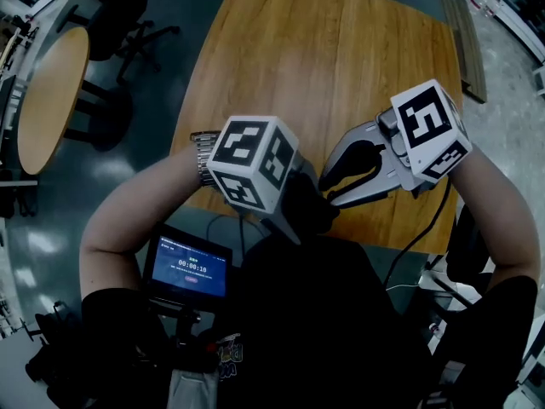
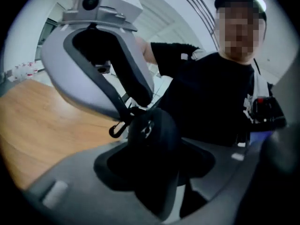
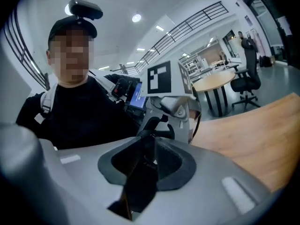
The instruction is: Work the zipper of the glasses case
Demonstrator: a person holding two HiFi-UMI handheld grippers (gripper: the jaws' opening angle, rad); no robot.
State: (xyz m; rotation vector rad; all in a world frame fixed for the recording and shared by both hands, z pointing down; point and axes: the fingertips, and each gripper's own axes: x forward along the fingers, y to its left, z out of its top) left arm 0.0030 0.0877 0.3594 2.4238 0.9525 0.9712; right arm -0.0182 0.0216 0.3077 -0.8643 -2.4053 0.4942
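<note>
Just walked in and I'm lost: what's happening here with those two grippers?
A person holds a gripper in each hand above the near edge of a wooden table. The left gripper clamps a dark glasses case; the right gripper has its tips at the zipper pull, but whether they pinch it is unclear.

glasses case between left tool, right tool

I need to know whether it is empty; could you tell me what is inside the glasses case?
Only the dark shell of the glasses case shows, gripped between the jaws of the left gripper. Its inside is covered by that shell, so any contents cannot be seen.
</note>
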